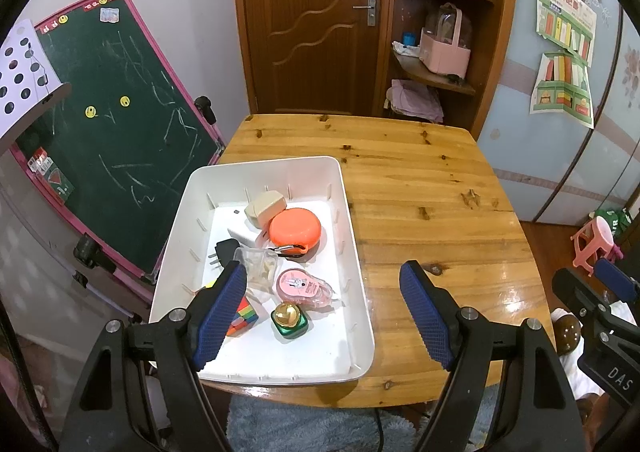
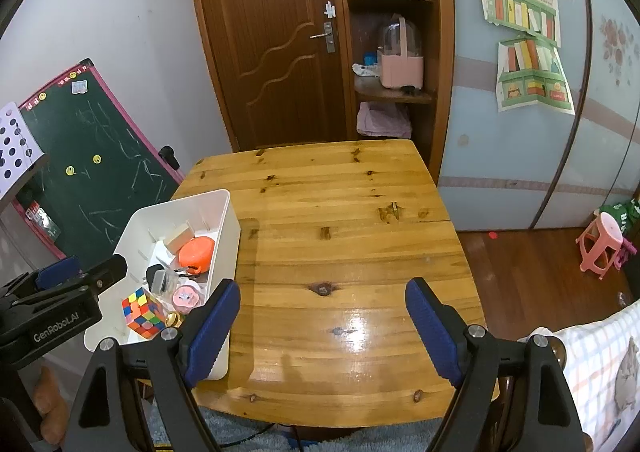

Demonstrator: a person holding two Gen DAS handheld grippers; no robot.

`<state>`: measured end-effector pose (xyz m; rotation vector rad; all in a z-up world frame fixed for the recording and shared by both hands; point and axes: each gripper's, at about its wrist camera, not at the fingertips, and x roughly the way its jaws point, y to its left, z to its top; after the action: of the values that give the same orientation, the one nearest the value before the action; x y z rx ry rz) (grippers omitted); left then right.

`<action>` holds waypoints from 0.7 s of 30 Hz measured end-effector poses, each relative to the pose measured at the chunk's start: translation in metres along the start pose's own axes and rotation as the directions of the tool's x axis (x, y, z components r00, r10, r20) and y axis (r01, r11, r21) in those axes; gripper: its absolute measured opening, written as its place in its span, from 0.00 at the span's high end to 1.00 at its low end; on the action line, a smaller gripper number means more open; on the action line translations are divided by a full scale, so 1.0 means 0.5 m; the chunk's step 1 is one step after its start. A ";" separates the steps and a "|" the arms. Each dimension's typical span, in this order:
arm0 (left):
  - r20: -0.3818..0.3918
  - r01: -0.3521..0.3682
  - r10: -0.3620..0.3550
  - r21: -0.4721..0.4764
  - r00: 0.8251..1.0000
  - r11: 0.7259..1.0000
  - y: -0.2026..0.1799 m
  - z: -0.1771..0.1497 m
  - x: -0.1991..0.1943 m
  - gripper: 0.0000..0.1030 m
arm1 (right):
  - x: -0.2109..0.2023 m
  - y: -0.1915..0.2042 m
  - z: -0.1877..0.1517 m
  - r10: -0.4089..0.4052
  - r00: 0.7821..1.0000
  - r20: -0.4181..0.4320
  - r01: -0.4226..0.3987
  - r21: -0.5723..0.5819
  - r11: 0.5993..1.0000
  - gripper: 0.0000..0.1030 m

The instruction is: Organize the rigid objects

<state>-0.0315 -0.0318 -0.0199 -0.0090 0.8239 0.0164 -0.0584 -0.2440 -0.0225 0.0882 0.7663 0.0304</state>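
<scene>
A white bin stands on the left of the wooden table. In it lie an orange round case, a beige box, a pink tape dispenser, a green and gold bottle, a colour cube, a black plug and a clear packet. My left gripper is open and empty, above the bin's right front part. My right gripper is open and empty over the bare table, right of the bin. The cube also shows in the right wrist view.
A green chalkboard leans left of the table. A brown door and a corner shelf stand behind it. A pink stool is on the floor at right. A grey rug lies under the table's near edge.
</scene>
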 end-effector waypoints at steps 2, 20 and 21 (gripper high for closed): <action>-0.002 0.000 0.000 0.000 1.000 1.000 0.000 -0.002 0.001 0.21 | 0.001 0.000 -0.001 0.001 1.000 -0.002 -0.001 -0.001 1.000 0.17; -0.010 -0.007 0.007 0.004 1.000 1.000 -0.004 -0.004 0.008 0.21 | 0.015 -0.009 -0.006 0.014 1.000 -0.024 -0.013 0.007 1.000 0.17; -0.011 -0.006 0.006 0.004 1.000 1.000 -0.004 -0.005 0.008 0.21 | 0.017 -0.009 -0.007 0.014 1.000 -0.025 -0.014 0.008 1.000 0.17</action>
<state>-0.0304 -0.0339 -0.0245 -0.0025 0.8349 0.0206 -0.0548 -0.2476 -0.0310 0.1003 0.7912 0.0418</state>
